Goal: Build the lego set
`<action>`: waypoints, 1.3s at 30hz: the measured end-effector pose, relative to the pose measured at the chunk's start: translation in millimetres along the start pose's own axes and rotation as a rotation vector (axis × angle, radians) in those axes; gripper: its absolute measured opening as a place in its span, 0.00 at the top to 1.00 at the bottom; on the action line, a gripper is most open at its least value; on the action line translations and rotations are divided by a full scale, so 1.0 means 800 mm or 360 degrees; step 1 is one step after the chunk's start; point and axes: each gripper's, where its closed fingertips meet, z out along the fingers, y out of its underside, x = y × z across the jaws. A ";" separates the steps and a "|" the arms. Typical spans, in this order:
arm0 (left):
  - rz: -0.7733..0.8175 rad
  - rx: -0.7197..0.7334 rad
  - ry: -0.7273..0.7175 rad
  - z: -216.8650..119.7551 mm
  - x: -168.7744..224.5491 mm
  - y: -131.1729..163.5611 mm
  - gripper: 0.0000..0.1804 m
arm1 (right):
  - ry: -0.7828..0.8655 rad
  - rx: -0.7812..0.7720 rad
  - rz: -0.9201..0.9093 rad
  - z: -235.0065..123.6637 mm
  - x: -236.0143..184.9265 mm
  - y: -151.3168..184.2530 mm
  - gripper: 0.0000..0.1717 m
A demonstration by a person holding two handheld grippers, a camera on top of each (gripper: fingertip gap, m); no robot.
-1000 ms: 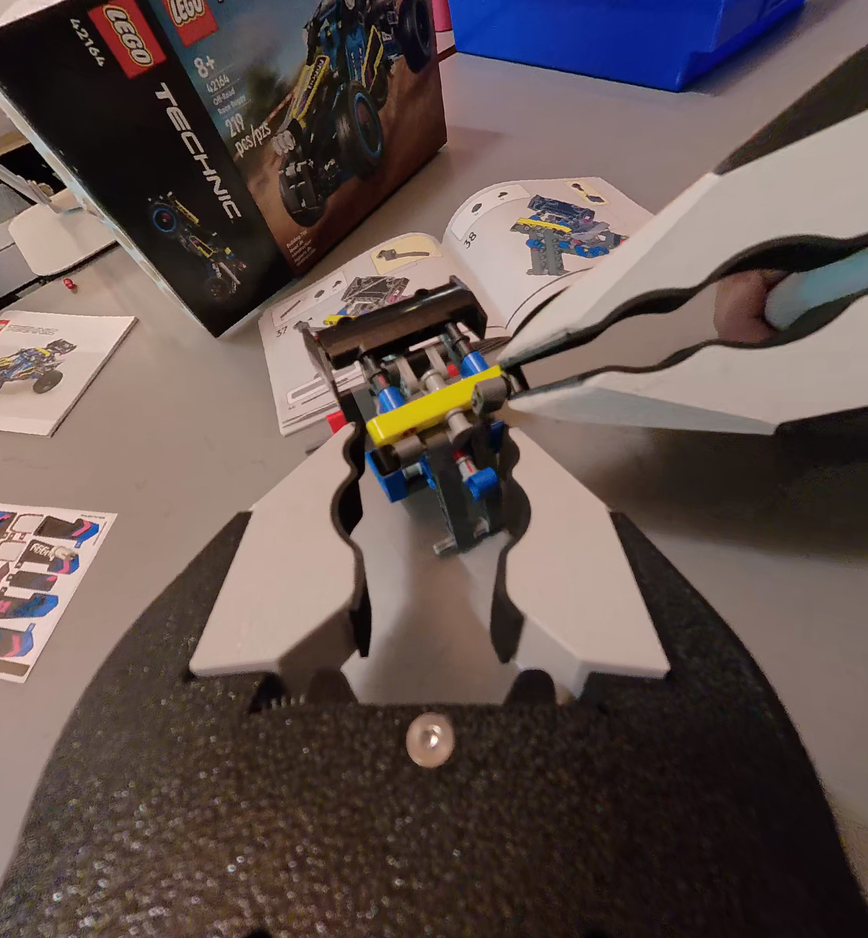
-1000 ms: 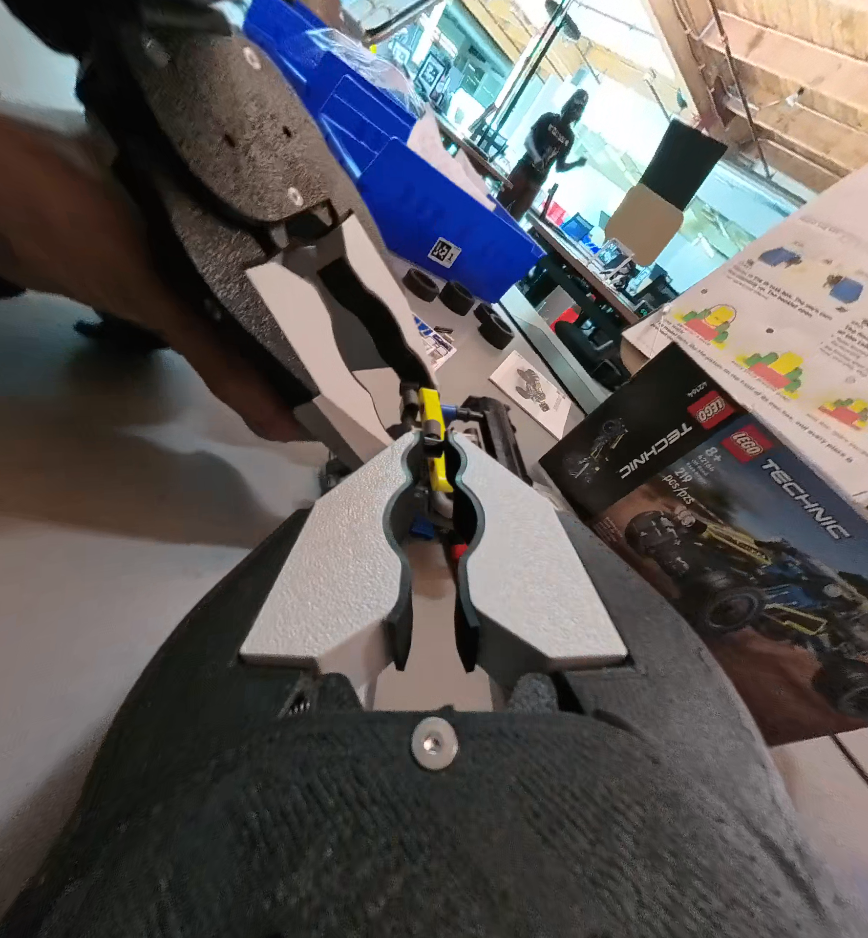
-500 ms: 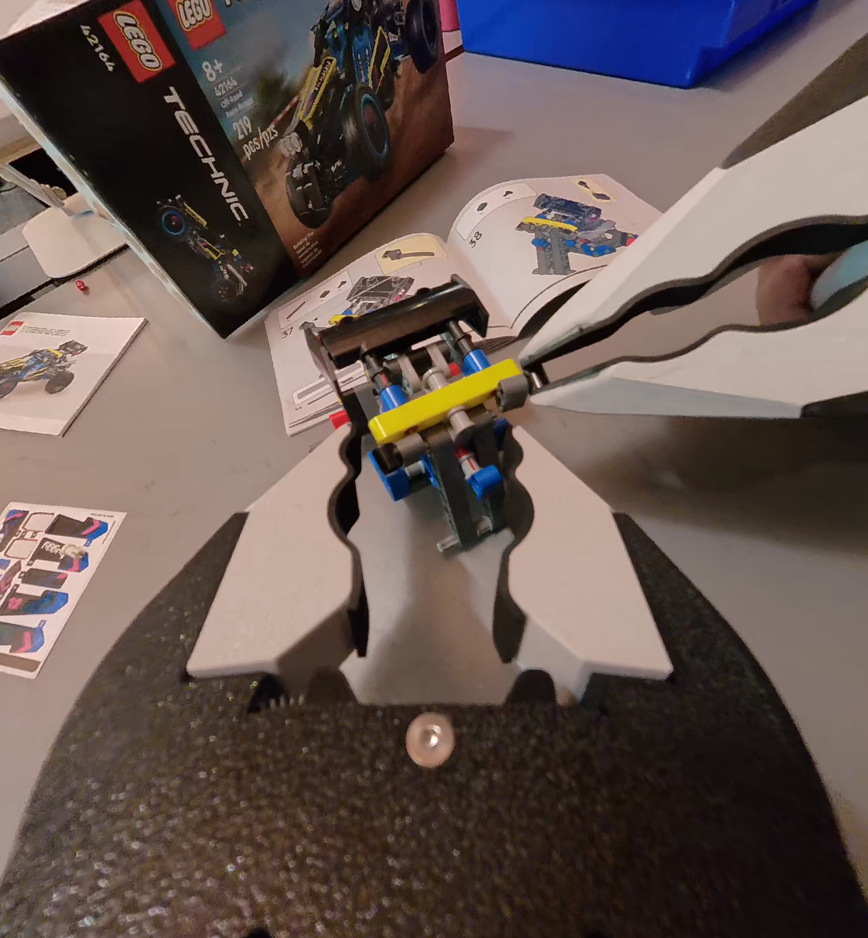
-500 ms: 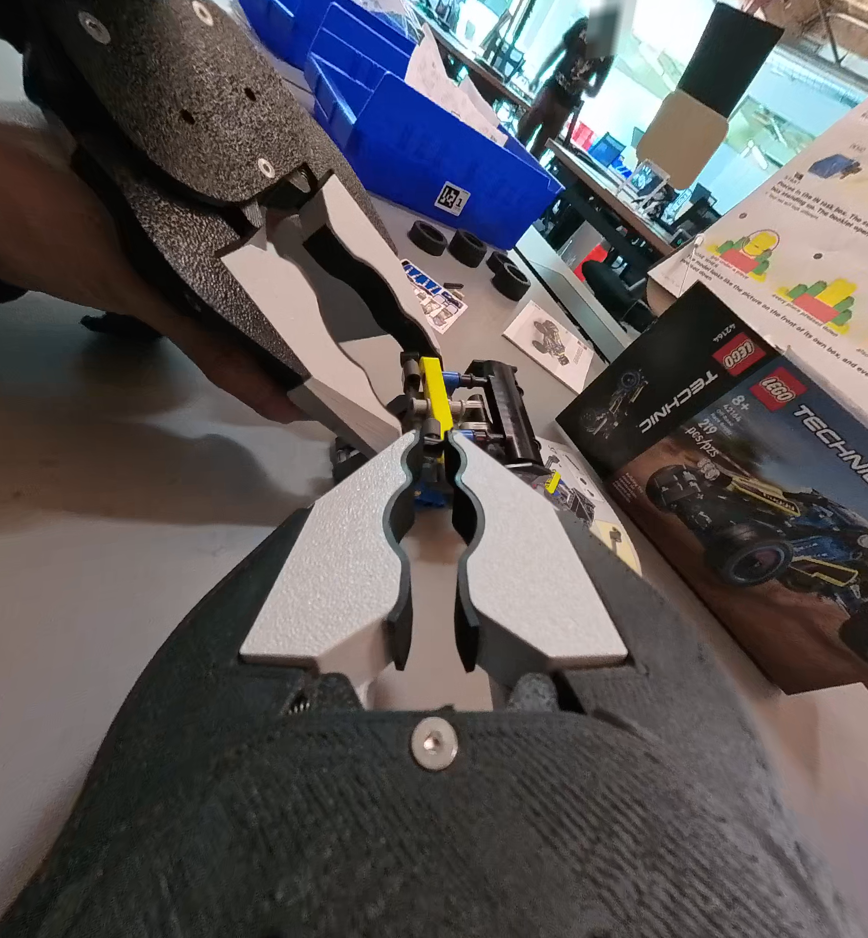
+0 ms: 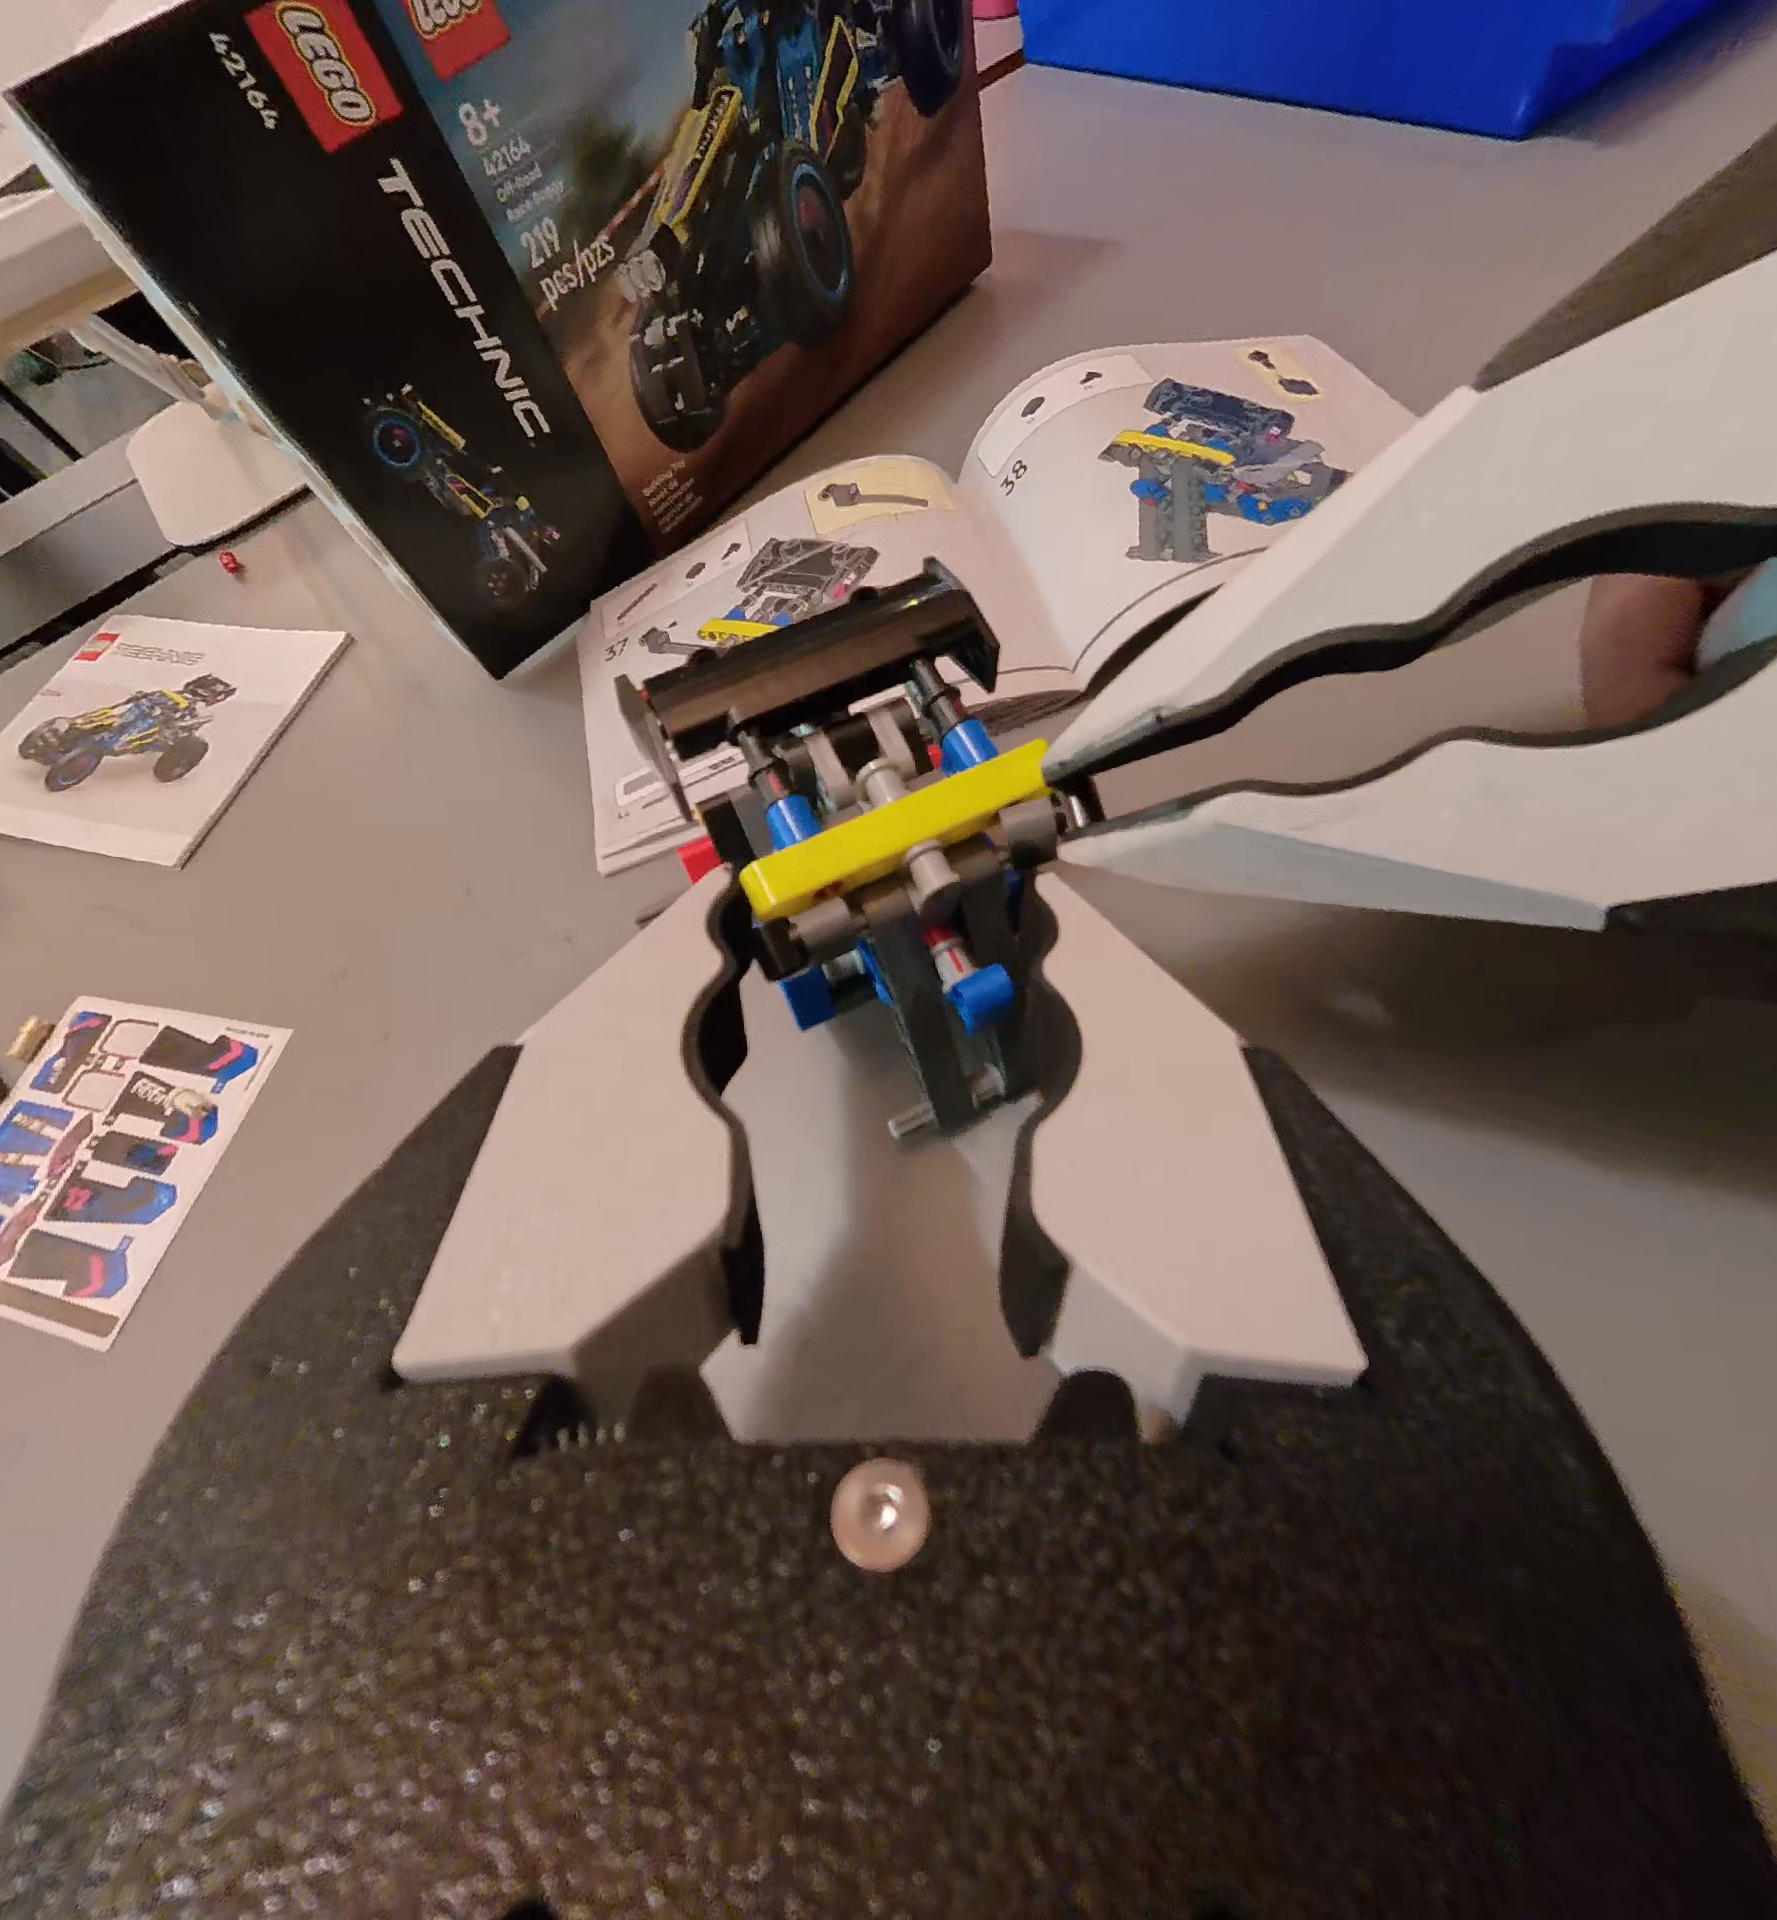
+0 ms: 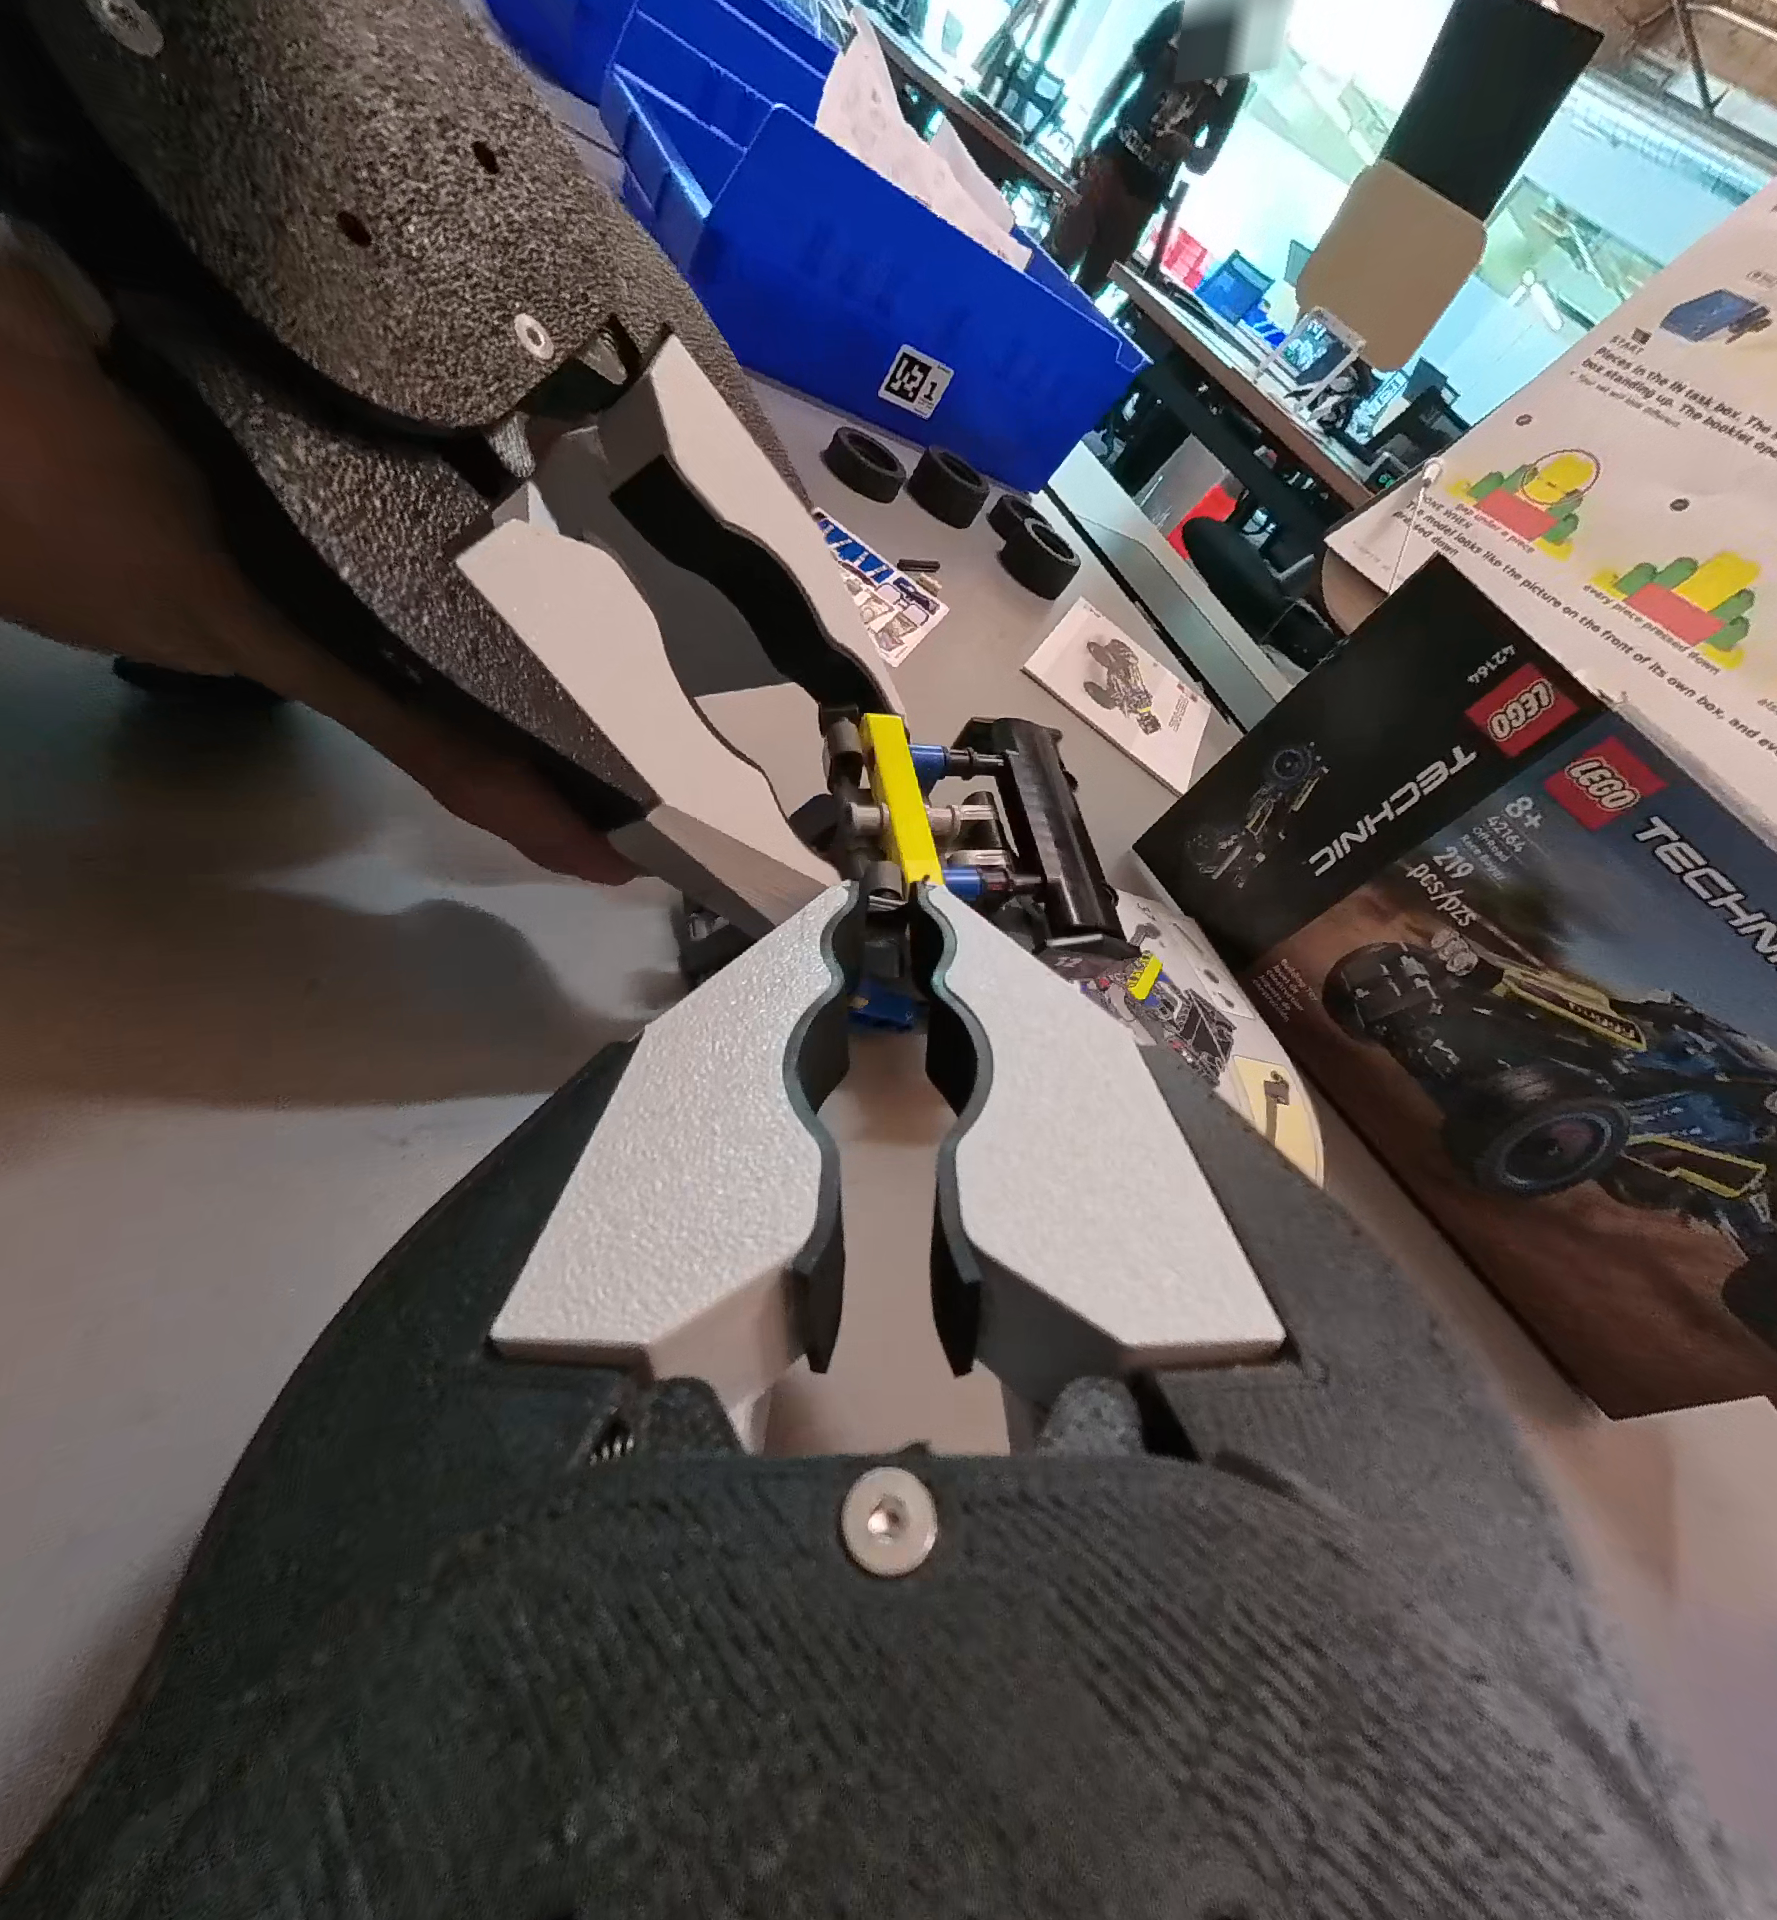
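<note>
A small brick-built assembly with a yellow beam [image 5: 894, 831], blue pins and a black bar [image 5: 822, 655] sits between the fingers of my left gripper [image 5: 884, 914]. Both pads press on its sides, and it is held just above an open booklet. My right gripper [image 5: 1055, 805] comes in from the right. Its tips are shut on a small grey pin [image 5: 1071, 808] at the right end of the yellow beam. In the right wrist view my right gripper [image 6: 889, 894] nips the pin below the yellow beam [image 6: 899, 800], and the left gripper [image 6: 842, 795] straddles the assembly from the left.
The set's box [image 5: 551, 260] stands behind the open instruction booklet [image 5: 1071, 499]. A closed booklet [image 5: 136, 727] and a sticker sheet [image 5: 84, 1164] lie at the left. Blue bins [image 6: 863, 260] and several black tyres [image 6: 946, 483] are farther off. A person [image 6: 1154, 125] stands in the background. Left and right tips are no more than a few centimetres apart.
Both grippers stay on the assembly. The left fingers have closed in a little on its sides. The right gripper's tips remain shut at the beam's end while its view has tilted and shifted slightly.
</note>
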 end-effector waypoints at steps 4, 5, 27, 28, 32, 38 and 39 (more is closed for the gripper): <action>0.0016 0.0006 -0.0047 -0.001 -0.003 -0.001 0.75 | -0.0011 0.0008 0.0012 0.003 0.001 -0.001 0.97; 0.0020 0.0005 -0.0051 0.000 -0.003 -0.001 0.75 | -0.0009 0.0007 0.0006 0.004 0.001 -0.001 0.97; 0.0241 0.0220 0.0688 -0.079 -0.055 0.037 0.65 | -0.0103 0.0058 -0.0031 0.028 -0.070 -0.059 0.97; 0.0199 0.0260 0.0647 -0.090 -0.059 0.032 0.64 | -0.0063 0.0057 -0.0054 0.029 -0.068 -0.060 0.98; 0.0002 0.0304 0.0440 -0.128 -0.047 0.021 0.82 | 0.0044 0.0011 -0.0344 0.029 -0.070 -0.061 0.97; -0.0654 0.0133 0.0637 -0.131 0.008 0.031 0.82 | 0.0180 -0.0029 -0.0887 0.030 -0.087 -0.066 0.98; -0.0704 0.0152 0.0675 -0.131 0.009 0.030 0.81 | 0.0195 -0.0030 -0.0907 0.028 -0.087 -0.066 0.97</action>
